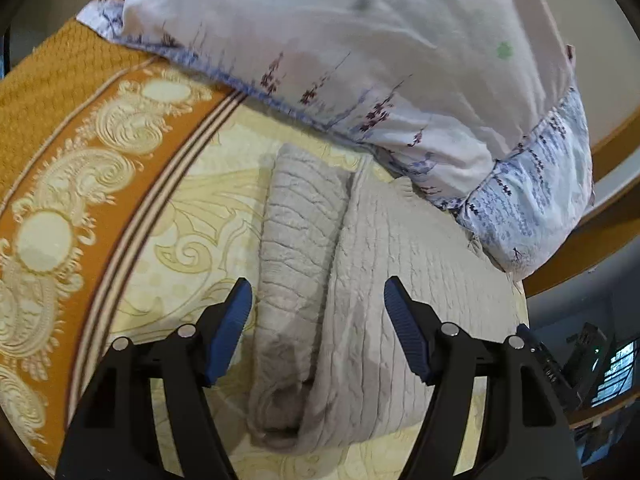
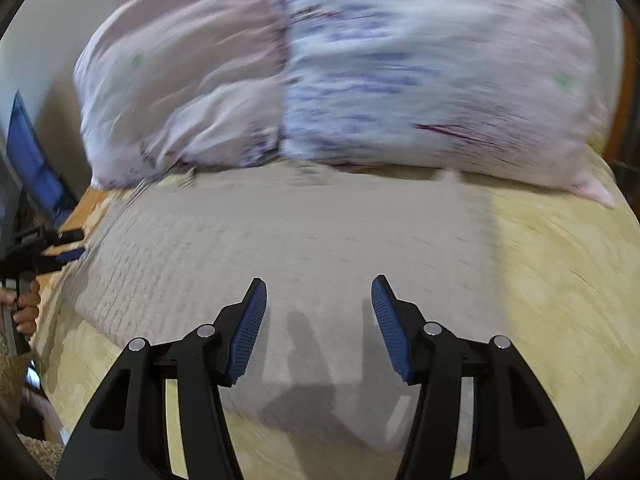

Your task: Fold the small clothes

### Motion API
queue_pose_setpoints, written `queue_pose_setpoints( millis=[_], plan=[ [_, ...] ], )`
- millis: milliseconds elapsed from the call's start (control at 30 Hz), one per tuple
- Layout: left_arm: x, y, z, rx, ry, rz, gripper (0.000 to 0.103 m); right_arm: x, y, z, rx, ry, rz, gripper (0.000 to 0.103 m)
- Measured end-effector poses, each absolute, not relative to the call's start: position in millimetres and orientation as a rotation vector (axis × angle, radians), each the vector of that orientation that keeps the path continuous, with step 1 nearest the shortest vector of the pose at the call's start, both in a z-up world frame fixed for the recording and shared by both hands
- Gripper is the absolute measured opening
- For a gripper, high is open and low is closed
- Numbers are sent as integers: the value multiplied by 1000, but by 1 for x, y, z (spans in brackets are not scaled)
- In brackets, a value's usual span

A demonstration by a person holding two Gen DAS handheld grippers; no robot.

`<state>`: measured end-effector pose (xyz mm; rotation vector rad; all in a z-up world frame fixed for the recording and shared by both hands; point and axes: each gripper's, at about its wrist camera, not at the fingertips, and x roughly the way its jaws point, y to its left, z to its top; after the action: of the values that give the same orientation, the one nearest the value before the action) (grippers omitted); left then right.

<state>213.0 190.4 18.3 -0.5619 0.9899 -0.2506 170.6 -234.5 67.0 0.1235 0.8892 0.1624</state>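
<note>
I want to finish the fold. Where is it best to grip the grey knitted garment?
Probably the rolled-over left edge of the grey knitted garment, taken from the left by the left gripper: that thick raised fold lies between its open jaws.

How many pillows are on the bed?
2. In the right wrist view, a pink pillow lies at the left and a blue-patterned pillow beside it at the right, both behind the grey garment. The picture is blurry, so more may be hidden.

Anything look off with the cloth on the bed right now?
The grey cloth isn't flat: its left side is rolled into a loose, bunched tube rather than a crisp fold. Both grippers are open above it, holding nothing.
</note>
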Motion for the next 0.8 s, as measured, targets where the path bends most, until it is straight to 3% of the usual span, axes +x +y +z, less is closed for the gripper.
queue_pose_setpoints(
  millis=[500, 800],
  plan=[
    [229, 182, 10, -634, 989, -265, 76, 206, -173, 37, -47, 946, 144, 61],
    [237, 170, 7, -663, 995, -254, 56, 206, -173, 36, -25, 942, 149, 62]
  ],
)
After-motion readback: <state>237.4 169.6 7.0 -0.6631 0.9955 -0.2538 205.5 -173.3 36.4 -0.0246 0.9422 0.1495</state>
